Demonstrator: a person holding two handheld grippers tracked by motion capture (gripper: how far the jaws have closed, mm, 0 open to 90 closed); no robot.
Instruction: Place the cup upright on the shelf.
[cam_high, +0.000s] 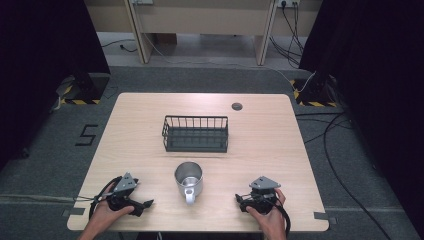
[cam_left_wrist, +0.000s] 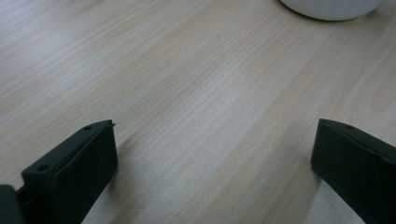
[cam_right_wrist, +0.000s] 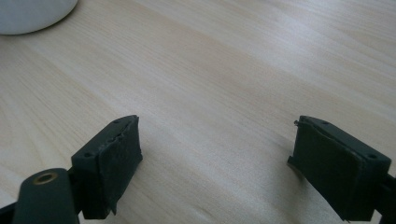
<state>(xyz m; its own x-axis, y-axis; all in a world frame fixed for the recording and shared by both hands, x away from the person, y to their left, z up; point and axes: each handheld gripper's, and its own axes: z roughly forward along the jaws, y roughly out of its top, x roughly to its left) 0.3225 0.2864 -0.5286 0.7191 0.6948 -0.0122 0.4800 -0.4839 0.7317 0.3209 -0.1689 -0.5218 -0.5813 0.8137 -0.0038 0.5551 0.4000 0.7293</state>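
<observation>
Mug before basket (between tools)

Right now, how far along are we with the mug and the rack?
Nothing looks done yet. The mug stands upright on the table, handle toward the person, apart from the empty wire rack behind it. In hand: nothing; the left gripper and right gripper rest open on either side of the mug. Probably left: grasping the mug and moving it, likely into the rack.
</observation>
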